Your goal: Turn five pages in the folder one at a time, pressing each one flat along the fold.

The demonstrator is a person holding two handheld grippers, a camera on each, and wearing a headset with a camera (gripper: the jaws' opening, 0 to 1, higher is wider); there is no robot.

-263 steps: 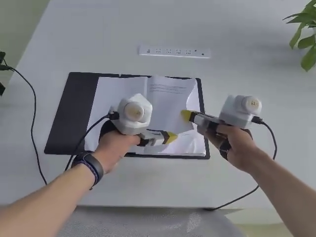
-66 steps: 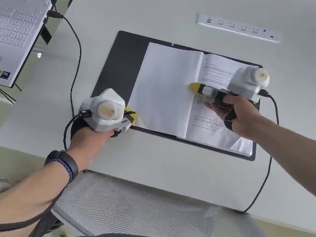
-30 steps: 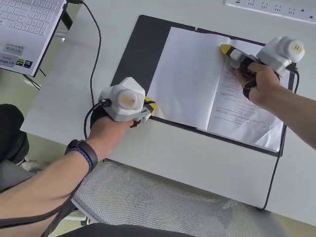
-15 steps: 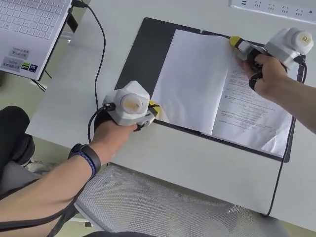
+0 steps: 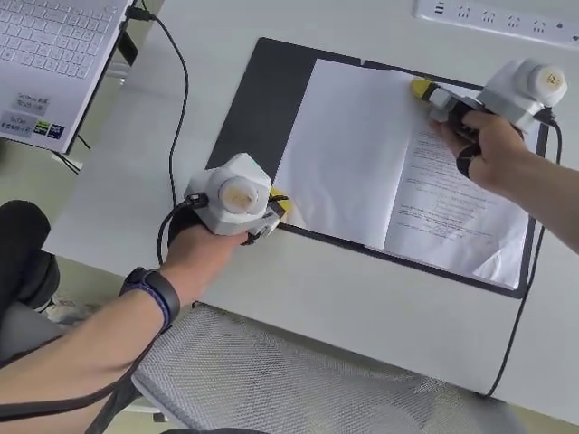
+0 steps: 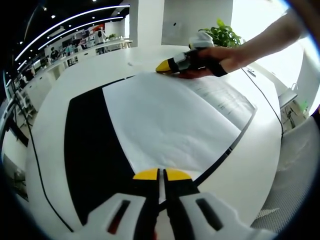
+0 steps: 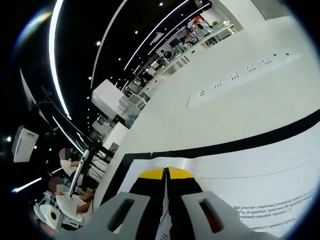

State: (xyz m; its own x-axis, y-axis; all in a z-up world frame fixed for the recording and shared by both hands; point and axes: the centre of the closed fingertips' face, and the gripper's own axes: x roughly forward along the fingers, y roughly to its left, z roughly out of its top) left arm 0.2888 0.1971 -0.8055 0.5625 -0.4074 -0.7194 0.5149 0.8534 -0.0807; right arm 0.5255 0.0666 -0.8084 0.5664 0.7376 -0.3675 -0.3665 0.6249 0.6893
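The folder point(image 5: 262, 99) lay open on the table point(image 5: 362, 298). The left gripper point(image 5: 280, 206), jaws closed, sat at the blank page's point(image 5: 348, 145) 7 o'clock corner. The right gripper point(image 5: 422, 88), jaws closed too, rested at the 12 o'clock end of the fold point(image 5: 398, 163). A laptop point(image 5: 54, 54) lay at 10 o'clock.
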